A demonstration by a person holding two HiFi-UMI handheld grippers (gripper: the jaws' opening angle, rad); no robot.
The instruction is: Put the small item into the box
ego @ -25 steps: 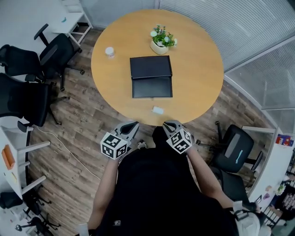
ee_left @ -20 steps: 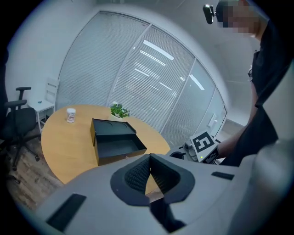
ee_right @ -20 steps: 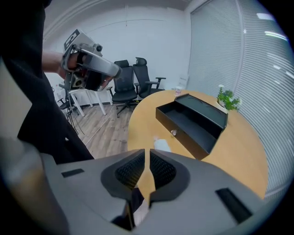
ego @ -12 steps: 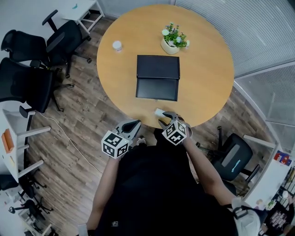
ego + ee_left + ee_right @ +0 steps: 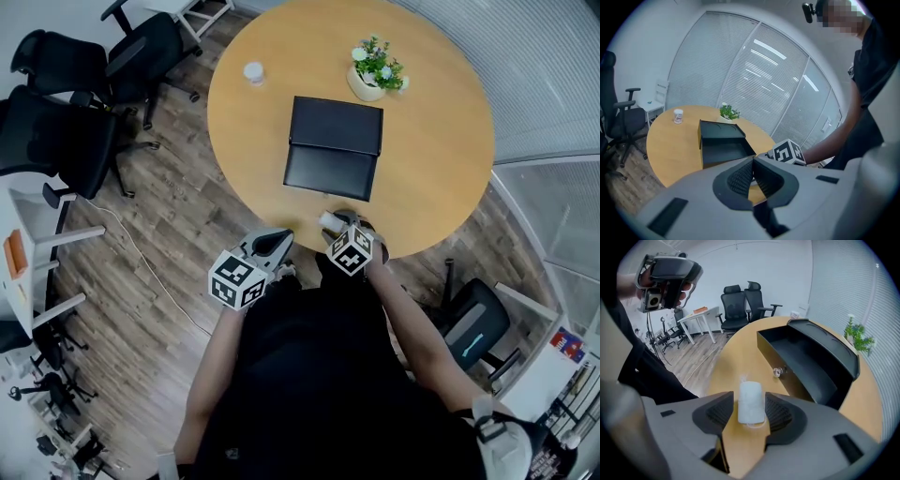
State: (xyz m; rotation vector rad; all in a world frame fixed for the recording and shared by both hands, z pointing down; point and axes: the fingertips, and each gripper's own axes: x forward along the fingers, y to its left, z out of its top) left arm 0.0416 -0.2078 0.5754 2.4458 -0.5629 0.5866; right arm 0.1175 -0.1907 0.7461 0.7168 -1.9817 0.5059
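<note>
Small item (image 5: 751,397): a pale, rounded block lying flat on the table (image 5: 441,141) at its 6 o'clock edge, nearest the person. It is not yet in the box, so the task looks barely begun.
Box (image 5: 334,148): black, at the table's centre, at 12 o'clock from the item and apart from it. Its lid is folded back to the far side, so the open tray faces the person, probably to give a short, clear drop.
Right gripper (image 5: 750,414): low over the table edge and straddling the item, with one jaw at the item's 9 o'clock side and one at its 3 o'clock side.
Right jaws: spreading apart at this moment, with the item between the pads. A thin gap shows on one side and the other pad is very close. The item seems to rest on the table rather than being pinched.
Why so: as a judgement, the jaws are widening to take the item across its narrow width before closing.
Left gripper (image 5: 277,240): held off the table near its 7 o'clock edge, over the floor, apparently parked out of the way.
Left jaws: pressed together, with nothing between them.
Plant (image 5: 375,70): at 1 o'clock on the table, beyond the box.
Cup (image 5: 253,72): at the 10 o'clock rim, well apart from the rest.
Risk: the item lies near the edge, so a glancing pad could nudge it off.
</note>
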